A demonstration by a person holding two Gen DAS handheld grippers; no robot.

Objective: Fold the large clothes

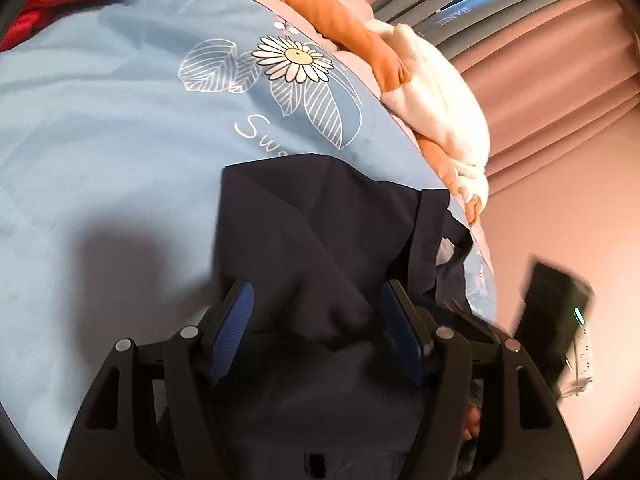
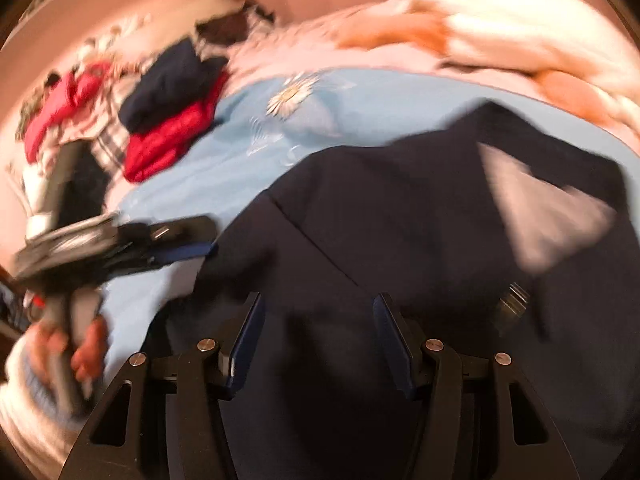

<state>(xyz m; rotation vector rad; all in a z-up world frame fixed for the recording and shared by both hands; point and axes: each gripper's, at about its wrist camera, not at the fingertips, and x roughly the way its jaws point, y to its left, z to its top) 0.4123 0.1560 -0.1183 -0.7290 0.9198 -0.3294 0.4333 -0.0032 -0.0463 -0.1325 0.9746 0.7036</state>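
1. Fingers [image 1: 234, 332] of our left gripper [image 1: 320, 332] stood apart, with dark cloth lying in the gap but not pinched by the blue pads.
2. Our right gripper [image 2: 320, 344] likewise had its fingers [image 2: 246, 344] spread, hanging over the same dark cloth without clamping it; that view was badly blurred.
3. We saw the navy garment [image 1: 320, 232] lying on the bed, spread over the light blue duvet [image 1: 100, 140] near its edge, with a pale lining or label patch [image 2: 540, 216] showing on its right part.
4. Beyond the garment, the duvet carried a printed daisy [image 1: 294, 58] with striped leaves and some white lettering.
5. Along the far side of the duvet lay an orange-and-cream blanket [image 1: 432, 92], bunched up.
6. At the far left sat a pile of folded clothes [image 2: 172, 120], red below and navy on top, with more mixed clothing behind it.
7. In the right wrist view, our left hand [image 2: 80, 348] held its gripper's handle at the lower left, just beside the garment's edge.
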